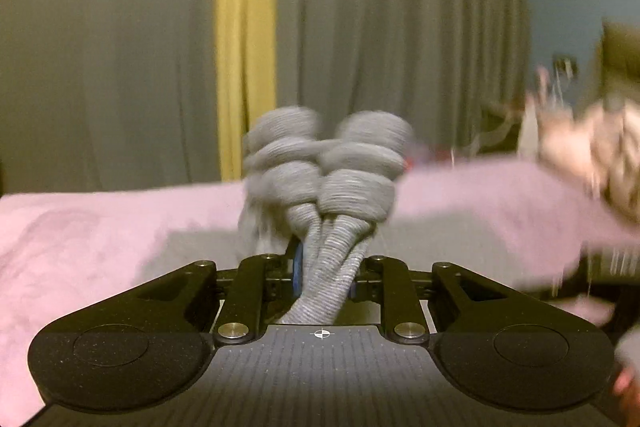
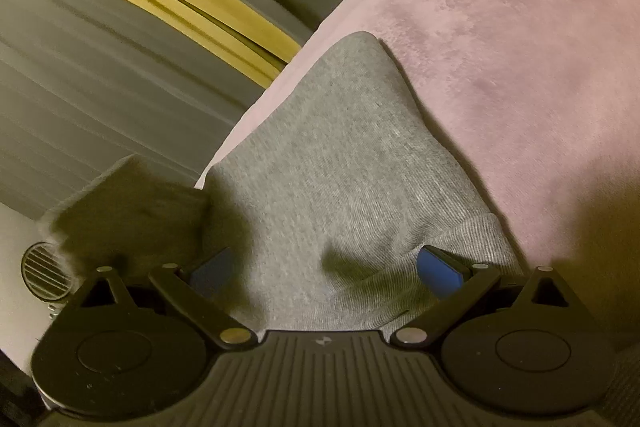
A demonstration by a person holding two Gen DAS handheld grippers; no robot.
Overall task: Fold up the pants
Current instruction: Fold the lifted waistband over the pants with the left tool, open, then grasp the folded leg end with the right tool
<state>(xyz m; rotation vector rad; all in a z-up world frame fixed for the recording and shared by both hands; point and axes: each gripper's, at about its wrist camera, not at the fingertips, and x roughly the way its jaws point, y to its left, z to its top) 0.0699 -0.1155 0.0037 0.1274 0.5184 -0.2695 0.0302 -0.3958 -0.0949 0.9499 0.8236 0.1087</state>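
Note:
The grey knit pants lie on a pink bedspread. In the left wrist view my left gripper is shut on a bunched, ribbed part of the pants, which bulges in rolls beyond the blue pads and is lifted above the bed; the view is blurred. In the right wrist view my right gripper is open, its blue pads wide apart over the flat grey pants, with a ribbed band of them between the fingers. It holds nothing.
Grey curtains with a yellow stripe hang behind the bed. The bed's far edge runs diagonally in the right wrist view. A blurred patterned cloth lies at the right. A round vent shows at lower left.

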